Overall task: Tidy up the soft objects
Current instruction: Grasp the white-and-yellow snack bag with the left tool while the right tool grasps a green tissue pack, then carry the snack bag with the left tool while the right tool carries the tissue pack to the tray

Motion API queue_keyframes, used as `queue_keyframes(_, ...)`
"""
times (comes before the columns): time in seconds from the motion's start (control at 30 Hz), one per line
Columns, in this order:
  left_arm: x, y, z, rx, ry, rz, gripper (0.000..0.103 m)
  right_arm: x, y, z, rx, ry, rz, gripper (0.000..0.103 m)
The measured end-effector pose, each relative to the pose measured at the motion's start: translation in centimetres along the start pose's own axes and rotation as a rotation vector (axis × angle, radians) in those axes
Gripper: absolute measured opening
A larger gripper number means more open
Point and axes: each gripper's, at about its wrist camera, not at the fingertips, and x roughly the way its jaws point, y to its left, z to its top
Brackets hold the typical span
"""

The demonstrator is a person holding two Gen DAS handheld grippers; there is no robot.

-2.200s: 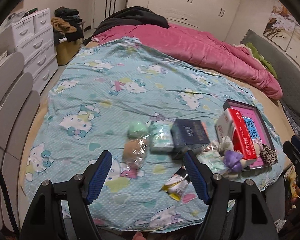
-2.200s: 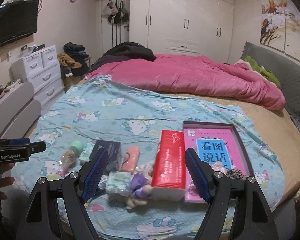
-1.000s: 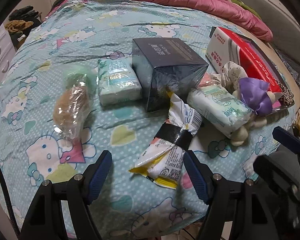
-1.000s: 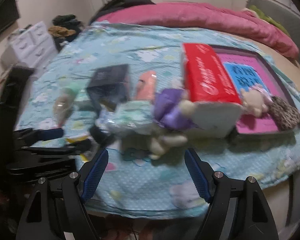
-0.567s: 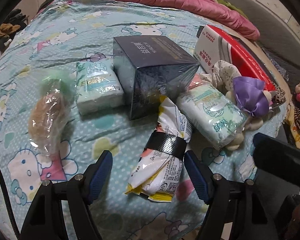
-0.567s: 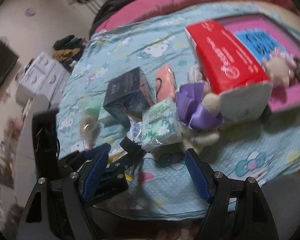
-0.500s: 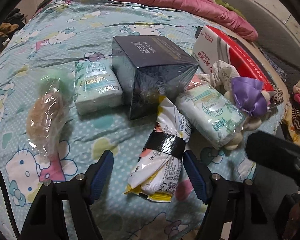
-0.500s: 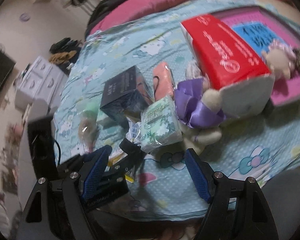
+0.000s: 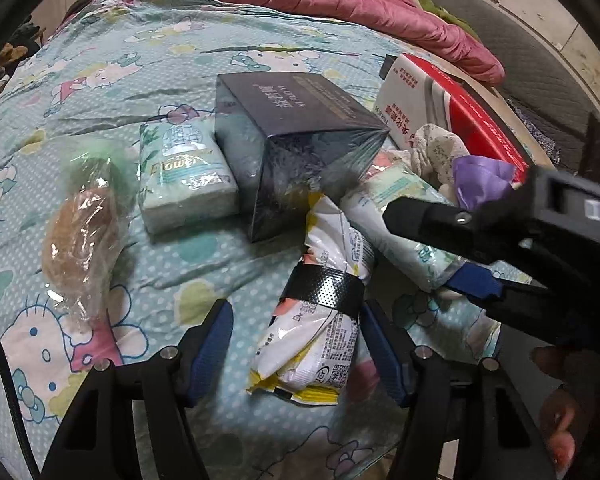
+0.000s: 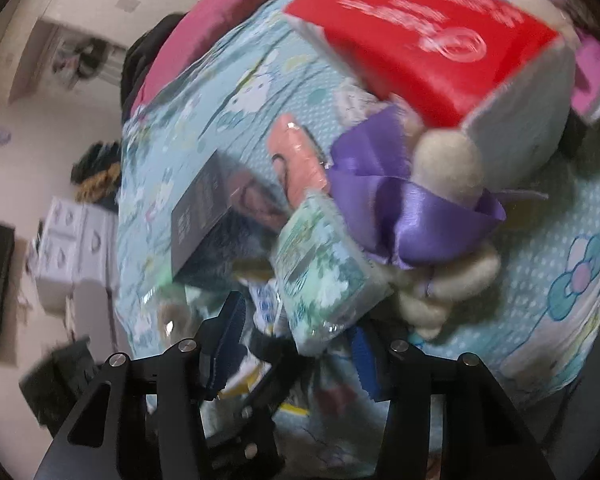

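Landmark: dark blue box (image 9: 296, 136) on the cartoon-print sheet (image 9: 148, 60). Just in front of it lies a snack packet (image 9: 320, 312) banded with black tape; the left gripper (image 9: 296, 344) straddles it, jaws closing, right pad touching, left pad still clear. Right of the box, a green tissue pack (image 10: 320, 276) sits between the right gripper's (image 10: 300, 344) closing jaws; contact unclear through blur. Left of the box: another tissue pack (image 9: 184, 176).

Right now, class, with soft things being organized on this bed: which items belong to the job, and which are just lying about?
Job:
snack packet
green tissue pack
Flower tissue pack
plush toy with purple ribbon
bagged sponges

Lying about:
dark box
pink quilt
white drawers
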Motion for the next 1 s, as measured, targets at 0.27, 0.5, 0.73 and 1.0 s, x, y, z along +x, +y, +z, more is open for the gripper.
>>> queue_keyframes(0.27, 1.1, -0.4, 0.6, -0.012, 0.032, -0.078, 0.046, 0.2, -0.4, 0.3, -0.034, -0.013, 0.002, 0.022)
queue_keyframes(0.5, 0.6, -0.6, 0.5, -0.025, 0.026, -0.09, 0.041, -2.9, 2.3, 0.1, -0.265, -0.079, -0.069, 0.021)
queue_keyframes(0.73, -2.2, -1.5, 0.1, -0.032, -0.006, -0.057, 0.04, -6.4, 5.0, -0.8, -0.51, -0.185, -0.105, 0.021)
queue_keyframes(1.0, -7.4, -3.3, 0.8, -0.012, -0.105, -0.018, 0.04, -10.3, 5.4, -0.1, -0.593, -0.268, -0.106, 0.021)
